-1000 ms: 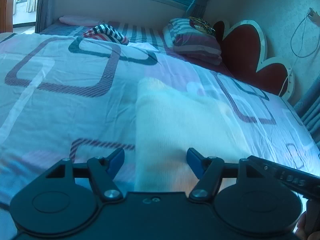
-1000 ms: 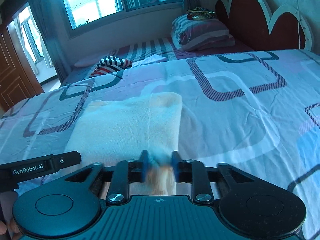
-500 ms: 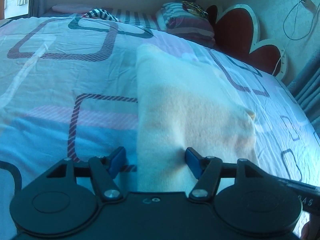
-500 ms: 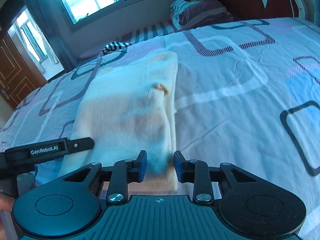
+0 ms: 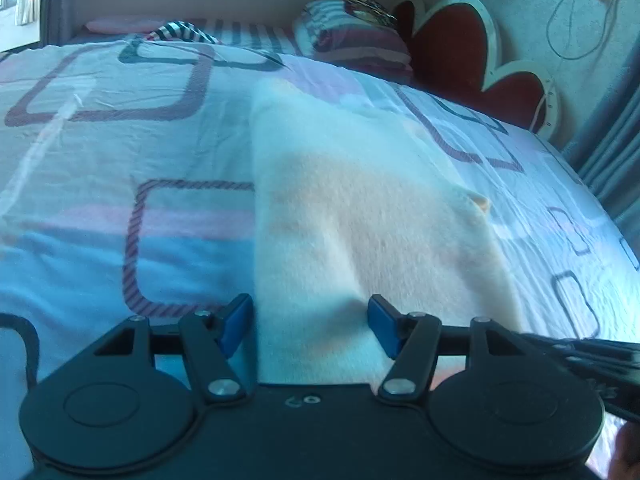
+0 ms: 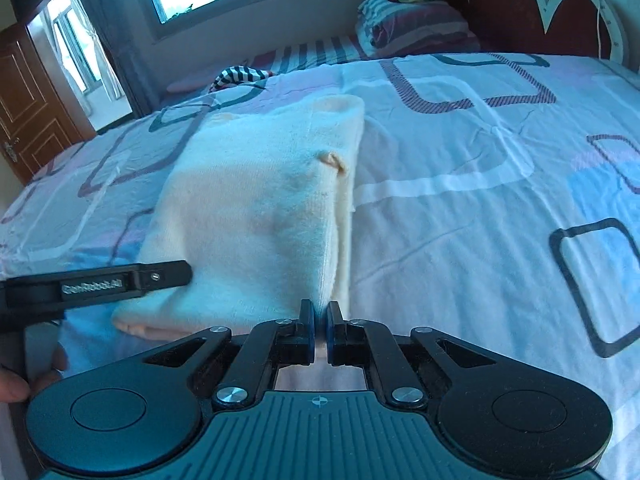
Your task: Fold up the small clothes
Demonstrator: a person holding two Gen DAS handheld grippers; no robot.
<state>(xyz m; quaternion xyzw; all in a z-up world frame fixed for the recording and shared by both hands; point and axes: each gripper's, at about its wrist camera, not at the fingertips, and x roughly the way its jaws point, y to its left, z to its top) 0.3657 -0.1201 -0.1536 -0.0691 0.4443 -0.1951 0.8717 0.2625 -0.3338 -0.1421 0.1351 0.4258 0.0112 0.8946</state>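
Note:
A cream knitted garment [image 5: 360, 208] lies folded lengthwise on the bed, and it also shows in the right wrist view [image 6: 260, 208]. My left gripper [image 5: 310, 326] is open, its blue pads [image 5: 236, 322] straddling the garment's near left edge. My right gripper [image 6: 319, 330] is shut on the garment's near right corner. The left gripper's body [image 6: 96, 284] shows at the left of the right wrist view.
The bed has a patterned sheet [image 6: 480, 184]. A striped cloth [image 6: 240, 74] lies at the far side. Folded bedding [image 6: 412, 26] sits against the red headboard [image 6: 520, 12]. A window and a wooden door [image 6: 28, 112] are beyond.
My right gripper closed from slightly open onto the garment's near right corner. Both grippers came lower and nearer the garment's near edge. The left gripper stays open.

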